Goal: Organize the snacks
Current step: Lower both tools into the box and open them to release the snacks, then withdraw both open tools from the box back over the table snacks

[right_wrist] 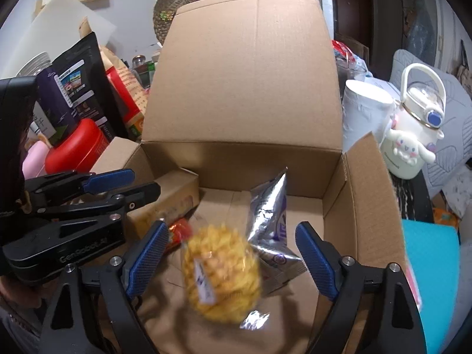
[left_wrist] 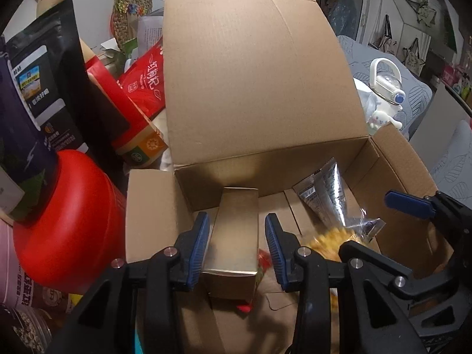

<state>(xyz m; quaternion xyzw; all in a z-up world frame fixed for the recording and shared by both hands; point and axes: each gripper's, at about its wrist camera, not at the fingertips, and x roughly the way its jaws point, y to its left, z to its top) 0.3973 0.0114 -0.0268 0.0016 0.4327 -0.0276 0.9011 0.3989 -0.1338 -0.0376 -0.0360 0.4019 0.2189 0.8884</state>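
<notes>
Filling most of both views, a big open brown cardboard carton (left_wrist: 253, 88) stands with its far flap upright. Left of it sits a round red plastic tub (left_wrist: 70, 224). Inside at the left, the left gripper (left_wrist: 237, 250) is closed on a plain tan cardboard box (left_wrist: 236, 233), its left pad touching; the right looks just clear. The right gripper (right_wrist: 233, 261) gapes wide, unloaded, around a blurred clear bag of yellow snacks (right_wrist: 221, 274). Just beyond lies a silver foil pouch (right_wrist: 270, 221).
</notes>
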